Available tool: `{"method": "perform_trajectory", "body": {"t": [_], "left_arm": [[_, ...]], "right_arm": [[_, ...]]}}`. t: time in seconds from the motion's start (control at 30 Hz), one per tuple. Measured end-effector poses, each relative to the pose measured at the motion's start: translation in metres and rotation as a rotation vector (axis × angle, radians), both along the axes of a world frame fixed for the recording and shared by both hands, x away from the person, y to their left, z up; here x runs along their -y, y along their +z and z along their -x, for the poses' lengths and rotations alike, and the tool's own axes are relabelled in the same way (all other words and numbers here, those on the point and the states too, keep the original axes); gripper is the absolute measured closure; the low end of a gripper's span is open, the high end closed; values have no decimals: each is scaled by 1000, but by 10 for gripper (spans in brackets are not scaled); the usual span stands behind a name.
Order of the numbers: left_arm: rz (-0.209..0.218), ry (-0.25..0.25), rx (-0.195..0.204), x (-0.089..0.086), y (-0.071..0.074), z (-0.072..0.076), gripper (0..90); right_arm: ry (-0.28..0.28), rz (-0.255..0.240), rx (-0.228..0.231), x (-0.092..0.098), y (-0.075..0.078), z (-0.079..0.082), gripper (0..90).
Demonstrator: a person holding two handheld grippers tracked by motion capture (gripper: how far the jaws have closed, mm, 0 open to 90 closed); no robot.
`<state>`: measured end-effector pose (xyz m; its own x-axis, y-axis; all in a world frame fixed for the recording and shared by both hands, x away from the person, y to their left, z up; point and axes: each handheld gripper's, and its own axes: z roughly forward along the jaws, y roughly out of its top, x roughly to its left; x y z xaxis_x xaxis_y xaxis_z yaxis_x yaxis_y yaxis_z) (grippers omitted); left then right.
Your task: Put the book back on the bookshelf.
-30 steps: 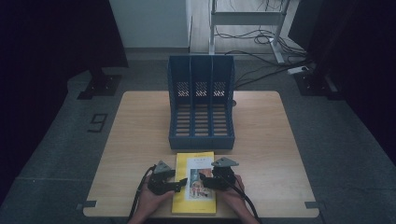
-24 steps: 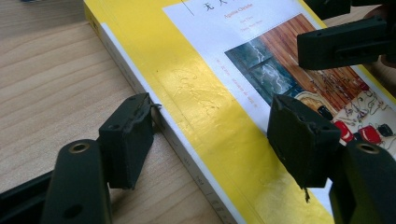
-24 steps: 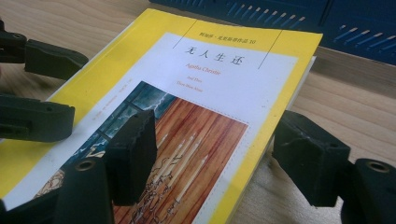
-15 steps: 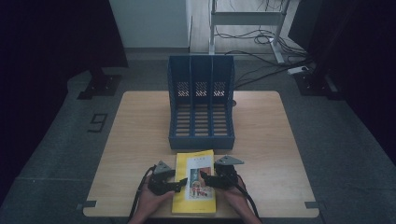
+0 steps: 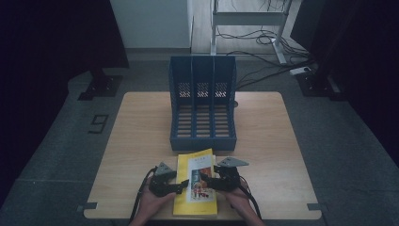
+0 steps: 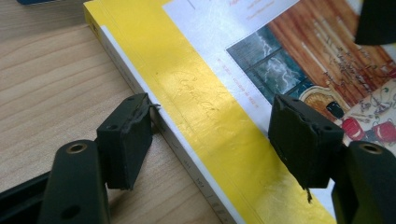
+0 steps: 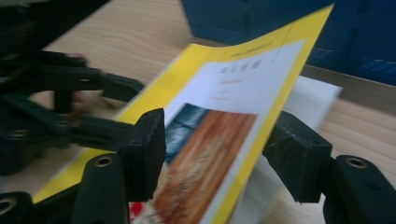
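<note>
A yellow book (image 5: 196,200) with a picture cover lies flat near the table's front edge. My left gripper (image 5: 182,185) is open and straddles the book's spine edge (image 6: 187,154): one jaw rests on the wood beside it and the other hangs over the cover. My right gripper (image 5: 208,181) is at the book's right side, and its jaws have just been closing. The lifted front cover (image 7: 233,107) runs between them, with white pages (image 7: 313,98) showing beneath. A wide gap remains, and the pads do not press on the cover.
A blue three-slot file holder (image 5: 203,117) stands just beyond the book, its open slots facing me. The wooden table (image 5: 136,141) stretches bare to the left and right of it. Cables and a desk frame lie on the floor behind.
The right gripper has shifted a little to the right at the book's edge. The left gripper and the book's body have stayed put.
</note>
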<state>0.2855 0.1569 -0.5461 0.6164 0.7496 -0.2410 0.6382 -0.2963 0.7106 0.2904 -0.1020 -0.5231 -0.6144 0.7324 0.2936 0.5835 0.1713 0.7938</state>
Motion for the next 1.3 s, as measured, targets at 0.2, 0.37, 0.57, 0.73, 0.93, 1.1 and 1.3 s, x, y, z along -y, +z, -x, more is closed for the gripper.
{"method": "perform_trajectory", "body": {"t": [0.2,0.37,0.57,0.73,0.93,1.1,1.3], "left_arm": [[9,0,-5,0,0,0,301],[11,0,-3,-1,0,0,301],[6,0,3,0,-1,0,301],[3,2,9,0,-1,1,299],[3,1,10,0,-1,1,299],[2,2,10,0,-1,1,299],[2,3,10,1,-1,1,298]], "right_arm": [[14,110,98,-15,10,14,372],[29,172,155,-22,17,22,367],[23,168,110,-16,7,14,369],[-5,152,40,-4,-3,3,355],[-34,144,-51,4,-14,-5,304],[-33,147,-101,0,-20,-7,269],[-49,121,-130,1,-17,-5,313]]}}
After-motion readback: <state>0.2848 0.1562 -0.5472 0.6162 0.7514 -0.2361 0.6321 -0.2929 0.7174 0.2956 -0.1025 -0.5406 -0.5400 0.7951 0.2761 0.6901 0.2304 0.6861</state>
